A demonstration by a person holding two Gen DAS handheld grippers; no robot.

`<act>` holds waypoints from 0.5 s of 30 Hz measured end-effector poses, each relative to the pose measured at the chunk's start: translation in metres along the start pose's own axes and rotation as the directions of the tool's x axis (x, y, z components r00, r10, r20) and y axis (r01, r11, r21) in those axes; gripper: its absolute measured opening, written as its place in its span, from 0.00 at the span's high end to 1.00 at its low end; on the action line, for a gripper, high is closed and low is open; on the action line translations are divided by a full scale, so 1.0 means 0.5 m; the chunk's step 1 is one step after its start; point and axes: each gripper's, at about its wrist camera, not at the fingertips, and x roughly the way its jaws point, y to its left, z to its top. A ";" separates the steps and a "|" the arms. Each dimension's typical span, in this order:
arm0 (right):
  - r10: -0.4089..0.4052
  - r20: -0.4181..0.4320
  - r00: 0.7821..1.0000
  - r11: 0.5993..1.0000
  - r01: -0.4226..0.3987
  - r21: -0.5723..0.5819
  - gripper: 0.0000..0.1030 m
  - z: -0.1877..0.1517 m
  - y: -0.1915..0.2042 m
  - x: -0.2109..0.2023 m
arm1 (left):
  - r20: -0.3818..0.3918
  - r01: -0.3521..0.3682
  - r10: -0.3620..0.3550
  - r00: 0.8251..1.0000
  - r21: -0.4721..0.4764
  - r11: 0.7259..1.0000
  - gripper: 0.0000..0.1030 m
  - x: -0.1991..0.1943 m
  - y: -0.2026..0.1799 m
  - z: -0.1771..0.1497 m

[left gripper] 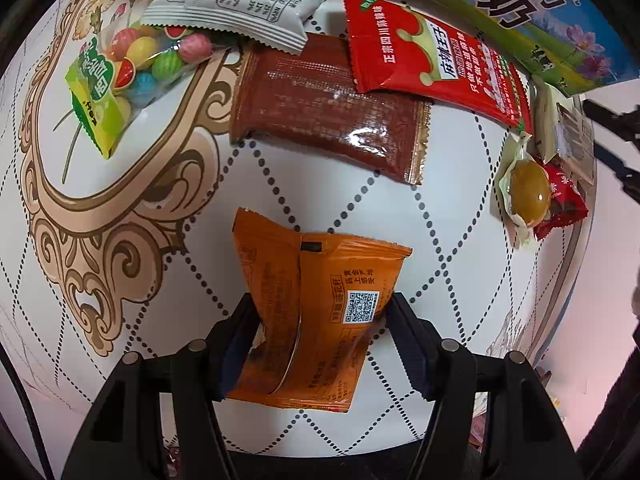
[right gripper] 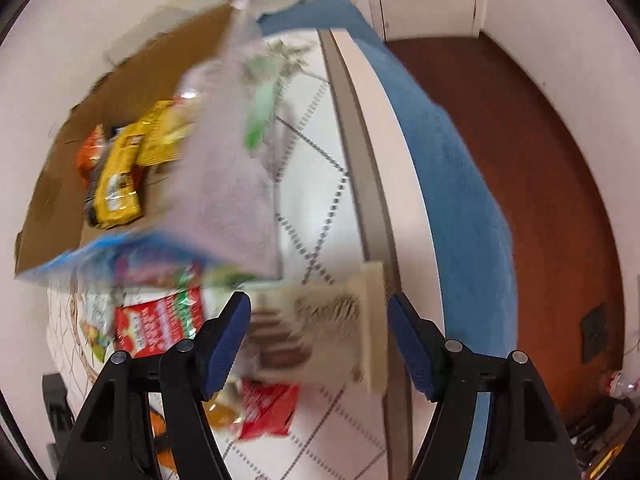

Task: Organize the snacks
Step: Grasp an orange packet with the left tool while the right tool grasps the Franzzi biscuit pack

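Note:
My left gripper (left gripper: 320,328) points down at the table and is shut on an orange snack packet (left gripper: 320,280), which is creased between the pads. Beyond it lie a brown-red packet (left gripper: 328,108), a red packet (left gripper: 436,64), a white packet (left gripper: 240,4) and a bag of coloured candy balls (left gripper: 120,72). The right wrist view is blurred. My right gripper (right gripper: 318,340) stands open astride a cream packet (right gripper: 328,328) that lies on the table, as blurred as the cloth under it. A cardboard box (right gripper: 52,200) at the left holds yellow packets (right gripper: 120,176).
A blue-and-green milk carton (left gripper: 520,12) lies at the far edge. A wrapped brown egg (left gripper: 528,192) and a small red packet (left gripper: 564,204) lie at the right. The table edge (right gripper: 360,160) runs close to my right gripper, with a blue cloth (right gripper: 460,200) and brown floor (right gripper: 560,200) past it.

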 end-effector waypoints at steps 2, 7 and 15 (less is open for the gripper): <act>0.045 -0.055 0.998 0.999 -0.043 0.021 0.29 -0.013 -0.013 0.021 | 0.001 -0.003 0.003 1.000 0.005 1.000 0.39 0.001 -0.012 -0.007; 0.114 -0.211 0.971 0.987 -0.135 -0.089 0.29 -0.115 0.024 0.003 | 0.005 -0.006 0.006 1.000 0.015 1.000 0.39 0.005 -0.039 -0.035; -0.162 0.000 0.987 0.833 0.137 -0.535 0.23 -0.100 0.148 -0.038 | 0.012 -0.022 0.021 1.000 0.022 1.000 0.39 0.004 -0.067 -0.043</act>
